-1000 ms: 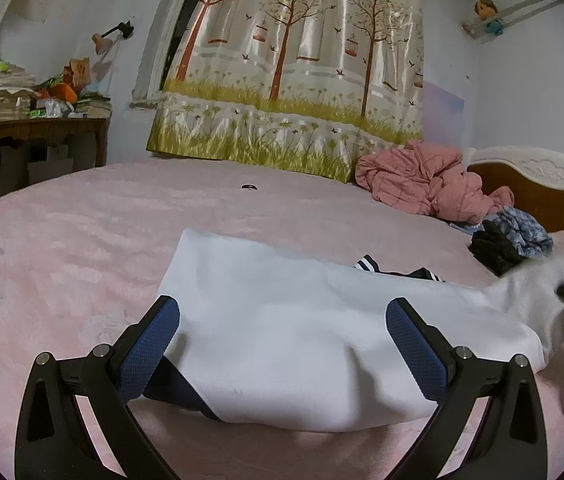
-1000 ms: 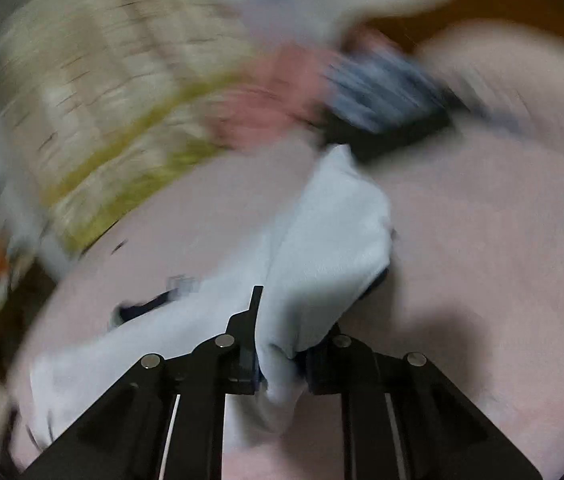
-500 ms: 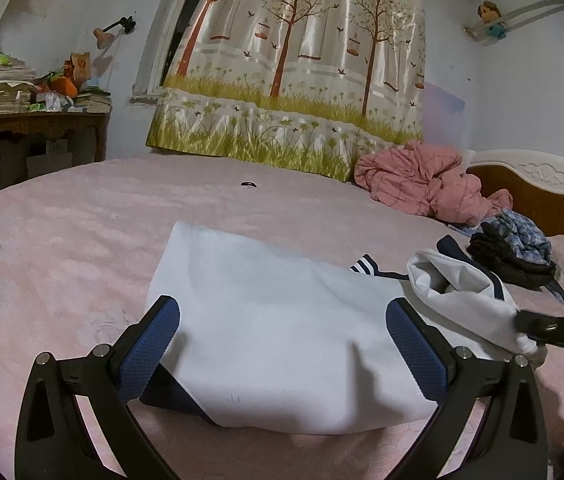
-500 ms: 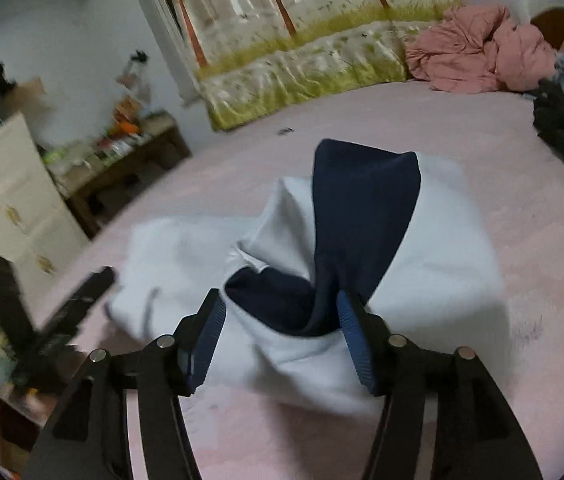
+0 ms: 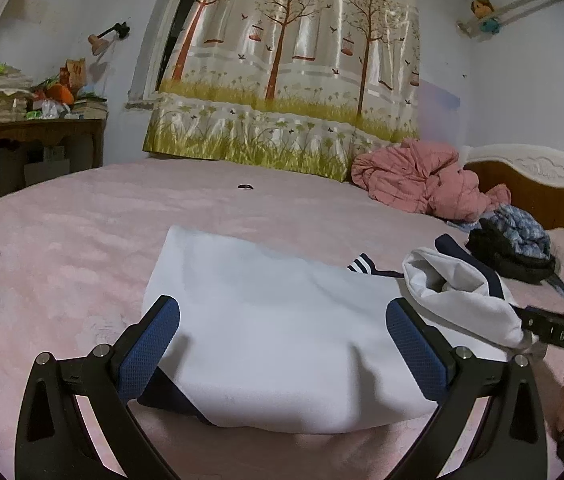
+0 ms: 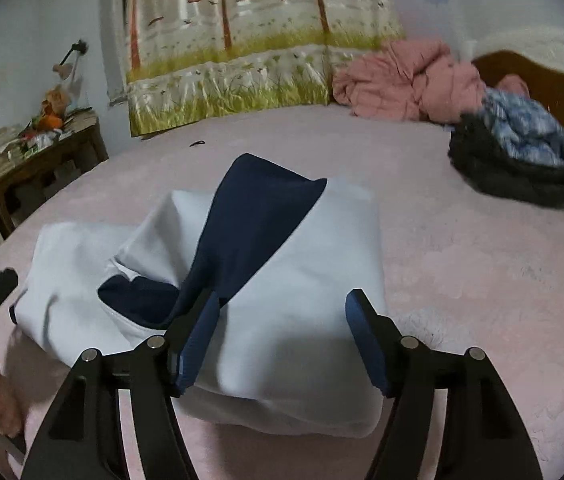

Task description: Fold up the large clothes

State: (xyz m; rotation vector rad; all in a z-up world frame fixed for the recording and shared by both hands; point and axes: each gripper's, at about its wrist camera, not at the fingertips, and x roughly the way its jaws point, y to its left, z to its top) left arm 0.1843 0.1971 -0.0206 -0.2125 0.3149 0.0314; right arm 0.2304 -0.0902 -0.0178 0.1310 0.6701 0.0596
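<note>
A white garment (image 5: 274, 328) with navy trim lies on the pink bed (image 5: 62, 264). Its right end (image 5: 457, 296) is folded back over the rest, with a navy panel (image 6: 258, 208) showing on top. My left gripper (image 5: 282, 312) stands open over the garment's near edge, and its pads touch nothing. My right gripper (image 6: 283, 300) hovers over the folded-over end. Its jaws are opening; the cloth lies between and below them, and the pads do not press on it. In the left wrist view the right gripper's body (image 5: 553, 332) shows at the right edge.
A crumpled pink quilt (image 5: 421, 180) and a heap of dark and blue clothes (image 5: 513, 244) lie at the far right by the wooden headboard (image 5: 541, 192). A small dark object (image 5: 245, 187) sits mid-bed. A cluttered wooden table (image 5: 38, 136) stands at left, a tree-print curtain behind.
The right gripper swung the garment's end over onto the rest, then its jaws came apart and let the cloth go. The left gripper stayed still.
</note>
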